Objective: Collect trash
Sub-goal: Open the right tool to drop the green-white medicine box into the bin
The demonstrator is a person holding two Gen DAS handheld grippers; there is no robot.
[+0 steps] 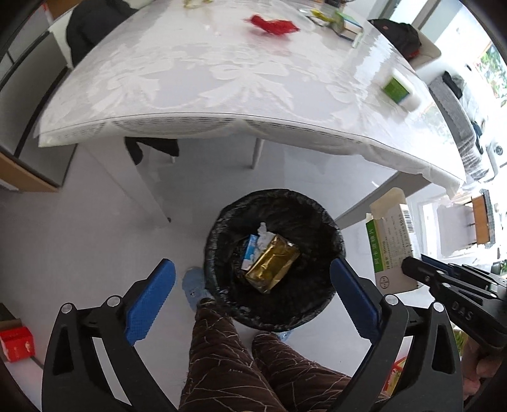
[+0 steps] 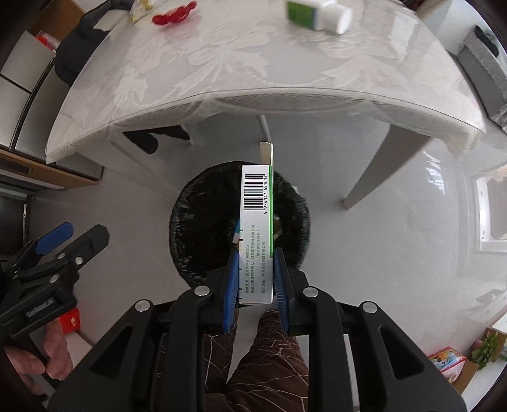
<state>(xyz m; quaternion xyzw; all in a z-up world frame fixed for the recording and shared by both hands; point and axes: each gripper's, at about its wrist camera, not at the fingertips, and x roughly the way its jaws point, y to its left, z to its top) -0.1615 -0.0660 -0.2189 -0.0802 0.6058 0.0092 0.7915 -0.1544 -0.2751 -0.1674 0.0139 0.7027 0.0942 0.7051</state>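
Note:
A black-lined trash bin (image 1: 320, 294) stands on the floor by the table; it also shows in the right wrist view (image 2: 202, 222). Inside lie a gold wrapper (image 1: 273, 268), a blue-white carton (image 1: 251, 256) and a crumpled tissue (image 1: 263, 236). My left gripper (image 1: 252, 293) is open and empty above the bin. My right gripper (image 2: 255, 275) is shut on a white and green medicine box (image 2: 256, 228), held above the bin; the box also shows in the left wrist view (image 1: 393, 244). A red wrapper (image 1: 272, 24) and a green-labelled white bottle (image 1: 400, 89) lie on the table.
The white table (image 1: 196, 82) with a lace cloth stands beyond the bin; its legs (image 2: 374, 164) are near the bin. Books (image 1: 347, 25) lie at its far end. My legs (image 1: 240, 364) are beside the bin. A red box (image 1: 16, 344) sits on the floor at left.

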